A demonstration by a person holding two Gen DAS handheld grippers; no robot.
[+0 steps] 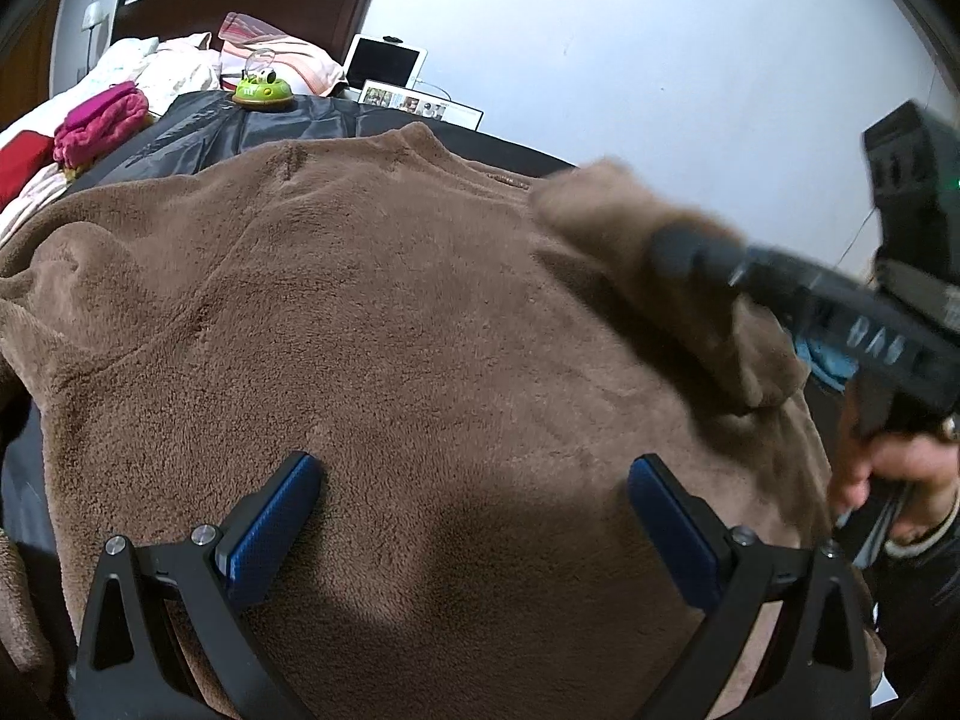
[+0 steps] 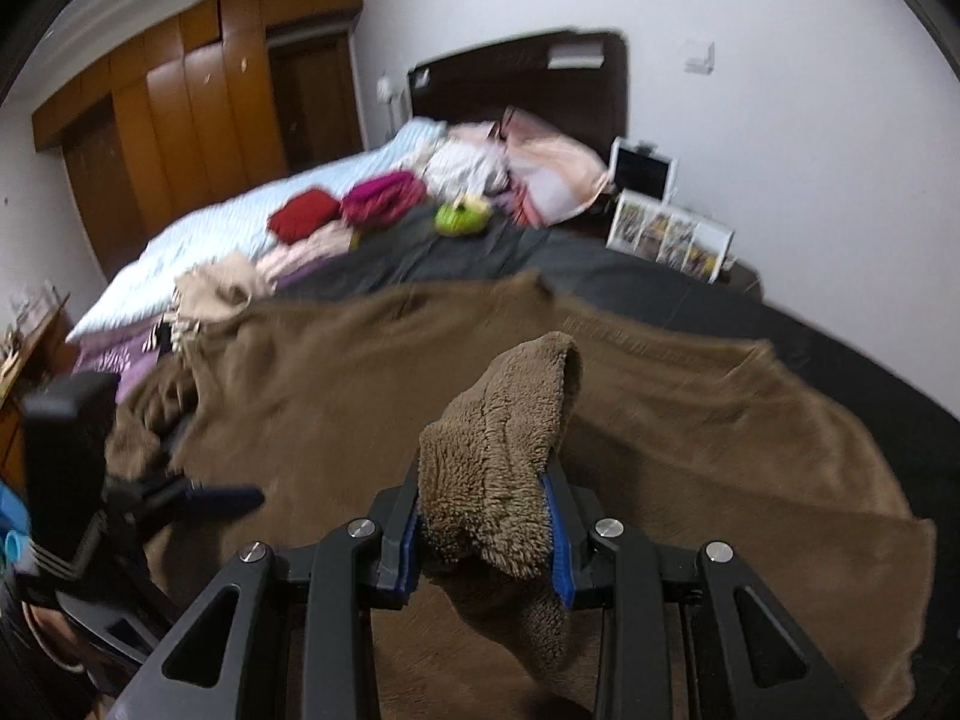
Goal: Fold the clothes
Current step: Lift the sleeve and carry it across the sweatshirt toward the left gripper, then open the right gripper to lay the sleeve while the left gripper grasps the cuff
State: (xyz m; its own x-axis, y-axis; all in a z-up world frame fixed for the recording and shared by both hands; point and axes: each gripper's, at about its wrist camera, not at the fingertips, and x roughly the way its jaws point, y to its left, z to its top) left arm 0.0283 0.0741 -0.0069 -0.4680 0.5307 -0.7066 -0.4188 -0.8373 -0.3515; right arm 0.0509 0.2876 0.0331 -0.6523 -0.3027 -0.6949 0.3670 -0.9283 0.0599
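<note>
The brown fleece garment (image 1: pixel 372 324) lies spread flat across the dark cover (image 2: pixel 480 252) on the bed (image 2: pixel 240 216), its neck edge toward the headboard (image 2: pixel 522 90). I have my right gripper (image 2: pixel 483 516) clenched on a bunched piece of that fleece, the cuff end of a sleeve (image 2: pixel 504 450) by the look of it, lifted off the garment's body and curling over the blue pads (image 2: pixel 555 540). From the left wrist view the same gripper (image 1: pixel 660 246) shows blurred, with the brown cloth at its tip raised above the garment's right side, and a hand (image 1: pixel 888 474) grips its handle. My left gripper (image 1: pixel 474 474) hangs just over the garment's lower middle with its jaws spread wide and nothing between them; I cannot tell whether the pads touch the pile. Beyond the garment, toward the headboard, sit a green toy (image 1: pixel 262 87), a magenta folded cloth (image 1: pixel 102 120), a red folded cloth (image 2: pixel 303 213) and pink pillows (image 1: pixel 282 54). A tablet (image 1: pixel 384 63) leans against the wall beside the headboard.
</note>
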